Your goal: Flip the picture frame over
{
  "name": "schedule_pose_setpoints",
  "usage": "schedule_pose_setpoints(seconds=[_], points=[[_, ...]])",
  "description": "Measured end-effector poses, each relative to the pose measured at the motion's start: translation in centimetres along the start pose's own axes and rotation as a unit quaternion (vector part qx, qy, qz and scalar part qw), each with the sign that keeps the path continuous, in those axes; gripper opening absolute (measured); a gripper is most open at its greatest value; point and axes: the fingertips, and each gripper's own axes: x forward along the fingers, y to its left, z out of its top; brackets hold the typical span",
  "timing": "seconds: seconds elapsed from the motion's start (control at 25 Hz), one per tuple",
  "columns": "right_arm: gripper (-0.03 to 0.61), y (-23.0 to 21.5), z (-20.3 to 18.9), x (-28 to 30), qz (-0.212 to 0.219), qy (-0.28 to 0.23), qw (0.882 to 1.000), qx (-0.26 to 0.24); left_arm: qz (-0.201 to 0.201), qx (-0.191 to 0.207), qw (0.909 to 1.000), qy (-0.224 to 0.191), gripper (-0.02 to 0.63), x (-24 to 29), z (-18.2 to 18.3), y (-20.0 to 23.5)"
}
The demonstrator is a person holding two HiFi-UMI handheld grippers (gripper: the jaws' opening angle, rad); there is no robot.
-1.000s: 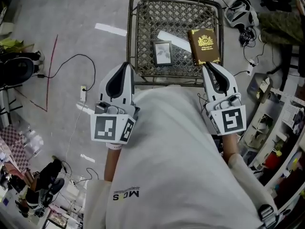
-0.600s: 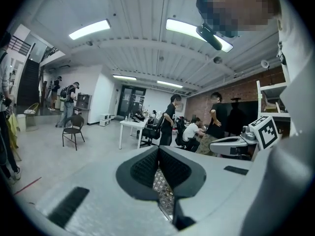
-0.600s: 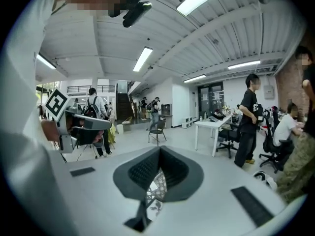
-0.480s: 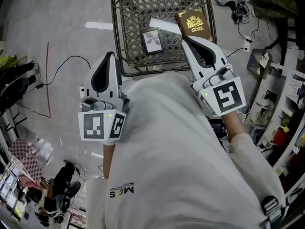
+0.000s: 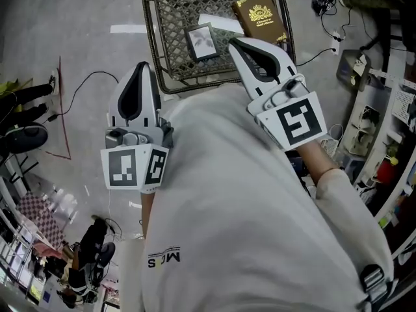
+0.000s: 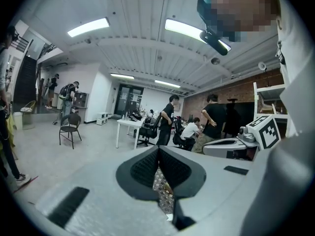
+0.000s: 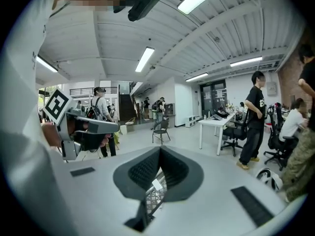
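Observation:
The picture frame (image 5: 199, 42) is small with a grey border. It lies flat, picture side up, on a dark metal lattice table (image 5: 170, 51) at the top of the head view. My right gripper (image 5: 234, 43) is shut and holds nothing. Its tip hovers over the table's near part, just right of the frame and apart from it. In the right gripper view its jaws (image 7: 160, 149) meet, with lattice showing below. My left gripper (image 5: 142, 65) is shut too and empty. It sits left of the table over the floor, and its pads (image 6: 158, 149) are pressed together.
A brown book with gold print (image 5: 262, 19) and a white paper strip (image 5: 220, 22) lie on the table behind the frame. A black cable (image 5: 91, 83) runs over the grey floor at left. Shelving (image 5: 383, 155) crowds the right. People, desks and chairs stand farther off.
My right gripper has moved left, from below the book's near corner to just beside the frame. The left gripper has stayed at the table's left. The head view has tilted.

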Motion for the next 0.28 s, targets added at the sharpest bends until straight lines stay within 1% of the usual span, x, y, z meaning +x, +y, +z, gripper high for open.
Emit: schedule_pose_setpoints(seconds=[0.28], points=[[0.017,-0.7,-1.2,-1.3,-0.019,0.005,1.0,0.004,-0.011,-0.001,0.9999,0.007,0.025,0.1,-1.3,-1.2]])
